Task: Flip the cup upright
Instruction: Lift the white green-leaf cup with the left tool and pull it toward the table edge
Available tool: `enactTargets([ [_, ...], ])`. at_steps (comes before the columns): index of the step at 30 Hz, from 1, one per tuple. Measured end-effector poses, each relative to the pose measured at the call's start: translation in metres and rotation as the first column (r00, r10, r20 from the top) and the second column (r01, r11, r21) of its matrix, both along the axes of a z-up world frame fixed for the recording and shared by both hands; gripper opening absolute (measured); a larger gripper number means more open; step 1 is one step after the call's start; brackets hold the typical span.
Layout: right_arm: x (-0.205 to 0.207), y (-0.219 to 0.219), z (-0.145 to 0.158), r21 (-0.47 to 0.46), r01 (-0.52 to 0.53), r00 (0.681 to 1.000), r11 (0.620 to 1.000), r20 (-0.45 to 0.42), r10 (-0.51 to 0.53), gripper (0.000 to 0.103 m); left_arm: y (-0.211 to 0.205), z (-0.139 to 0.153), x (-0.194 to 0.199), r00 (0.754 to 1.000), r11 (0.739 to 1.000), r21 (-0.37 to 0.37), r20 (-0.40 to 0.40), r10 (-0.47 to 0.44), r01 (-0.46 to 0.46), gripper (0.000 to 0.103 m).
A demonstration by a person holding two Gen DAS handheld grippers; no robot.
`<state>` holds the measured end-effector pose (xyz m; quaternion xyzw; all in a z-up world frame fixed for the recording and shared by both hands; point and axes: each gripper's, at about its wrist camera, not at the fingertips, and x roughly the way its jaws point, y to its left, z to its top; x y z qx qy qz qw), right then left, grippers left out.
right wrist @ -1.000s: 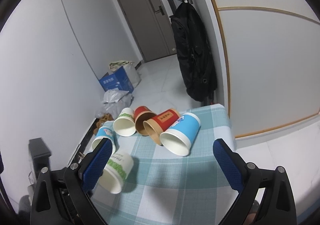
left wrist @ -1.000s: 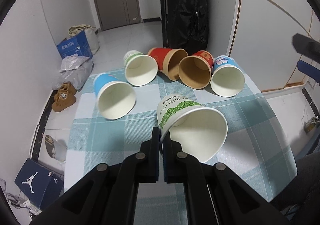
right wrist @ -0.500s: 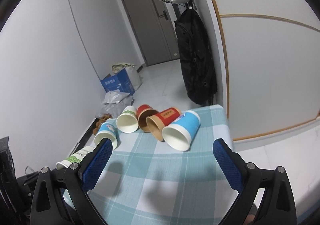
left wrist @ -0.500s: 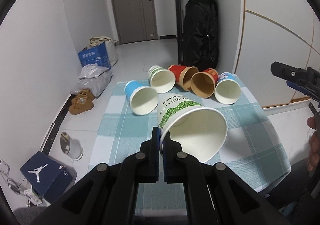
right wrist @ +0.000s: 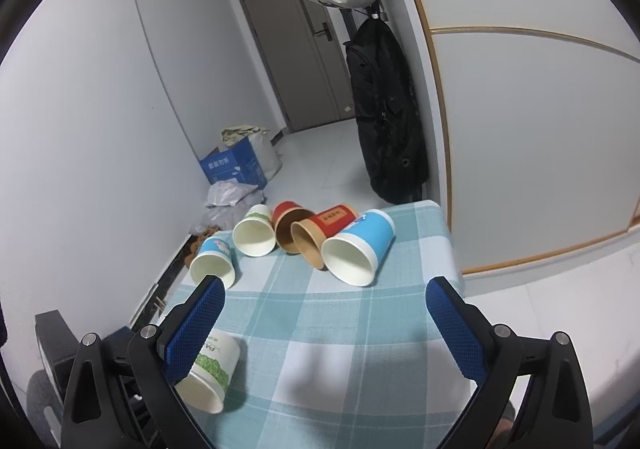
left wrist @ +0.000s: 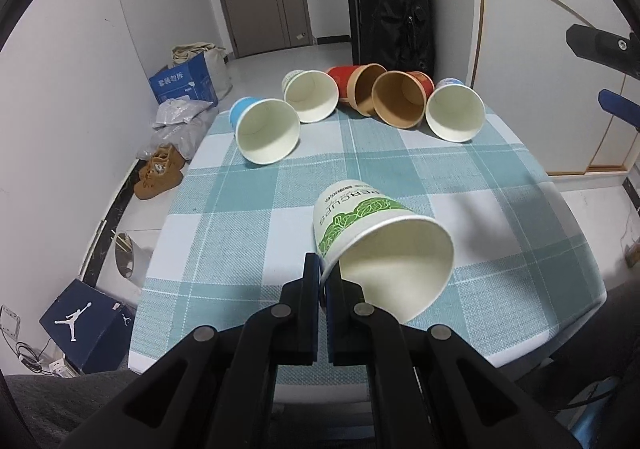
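Lowering again toward checked tablecloth, left tool still pinching green-leaf cup

cool, even indoor light fills both fisheye views, with no hard glare. soft grey shadows fall across the checked tablecloth, the darkest patch lying just right of the green-print cup and another under the same cup in the right wrist view. both frames are sharp at the centre; walls and the door bow outward, and black vignetting rings every corner.
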<state>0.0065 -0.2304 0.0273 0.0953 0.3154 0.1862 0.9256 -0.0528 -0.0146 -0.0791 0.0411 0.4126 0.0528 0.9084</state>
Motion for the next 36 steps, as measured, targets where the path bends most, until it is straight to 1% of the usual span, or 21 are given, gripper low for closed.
enactTargets([
  [1, 0.001, 0.000, 0.000, 0.001, 0.000, 1.000, 1.000, -0.002, 0.000, 0.102, 0.001, -0.002, -0.001, 1.000, 1.000, -0.019, -0.013, -0.004, 0.004, 0.000],
  [5, 0.002, 0.001, 0.000, -0.001, -0.002, 1.000, 1.000, -0.004, 0.002, 0.102, 0.005, -0.010, 0.001, 0.995, 0.990, -0.140, -0.093, -0.032, 0.019, 0.000],
  [7, 0.002, 0.001, 0.000, 0.001, -0.003, 1.000, 1.000, -0.007, 0.003, 0.102, 0.005, -0.016, 0.003, 0.991, 0.986, -0.168, -0.132, -0.034, 0.012, 0.000],
  [8, 0.002, 0.001, 0.000, 0.000, -0.004, 1.000, 1.000, -0.009, 0.004, 0.102, 0.006, -0.018, 0.003, 0.987, 0.981, -0.194, -0.155, -0.041, 0.011, 0.001],
  [10, 0.003, 0.002, -0.001, -0.004, -0.008, 1.000, 1.000, -0.012, 0.008, 0.102, 0.006, -0.020, 0.001, 0.985, 0.979, -0.205, -0.172, -0.035, -0.001, 0.002],
  [13, 0.003, 0.003, -0.002, -0.006, -0.008, 1.000, 1.000, -0.012, 0.008, 0.102, 0.005, -0.020, 0.000, 0.981, 0.975, -0.221, -0.190, -0.047, 0.004, 0.003],
  [14, 0.004, 0.003, -0.002, -0.004, -0.008, 1.000, 1.000, -0.015, 0.008, 0.102, 0.005, -0.021, 0.000, 0.979, 0.974, -0.226, -0.195, -0.052, 0.007, 0.009],
  [15, 0.004, 0.003, -0.002, -0.003, -0.008, 1.000, 1.000, -0.016, 0.007, 0.102, 0.005, -0.022, -0.001, 0.977, 0.971, -0.239, -0.204, -0.060, 0.010, 0.020],
  [16, 0.004, 0.004, -0.003, -0.006, -0.008, 1.000, 1.000, -0.018, 0.008, 0.102, 0.005, -0.024, 0.001, 0.973, 0.969, -0.248, -0.221, -0.063, 0.006, 0.027],
  [17, 0.004, 0.004, -0.003, -0.009, -0.008, 1.000, 1.000, -0.019, 0.008, 0.102, 0.005, -0.025, 0.001, 0.970, 0.969, -0.248, -0.235, -0.059, -0.001, 0.039],
  [18, 0.003, 0.005, -0.004, -0.012, -0.008, 1.000, 1.000, -0.018, 0.008, 0.102, 0.004, -0.025, -0.001, 0.969, 0.969, -0.245, -0.241, -0.058, -0.003, 0.043],
  [21, 0.002, 0.005, -0.004, -0.018, -0.004, 1.000, 1.000, -0.016, 0.004, 0.102, 0.000, -0.020, -0.004, 0.967, 0.970, -0.244, -0.244, -0.076, 0.015, 0.044],
  [23, 0.002, 0.003, -0.004, -0.021, 0.003, 1.000, 1.000, -0.014, -0.003, 0.102, -0.003, -0.019, -0.006, 0.961, 0.970, -0.242, -0.262, -0.093, 0.027, 0.048],
  [27, 0.001, -0.001, -0.006, -0.010, 0.017, 1.000, 1.000, -0.024, -0.017, 0.102, -0.003, -0.015, -0.009, 0.952, 0.964, -0.263, -0.281, -0.119, 0.043, 0.049],
  [31, 0.001, 0.001, -0.006, -0.019, 0.015, 1.000, 1.000, -0.022, -0.015, 0.102, 0.001, -0.009, -0.012, 0.945, 0.948, -0.313, -0.293, -0.144, 0.047, 0.049],
  [36, -0.001, 0.004, -0.007, -0.028, 0.007, 1.000, 1.000, -0.029, -0.008, 0.102, 0.008, 0.003, -0.017, 0.945, 0.938, -0.342, -0.286, -0.156, 0.052, 0.049],
])
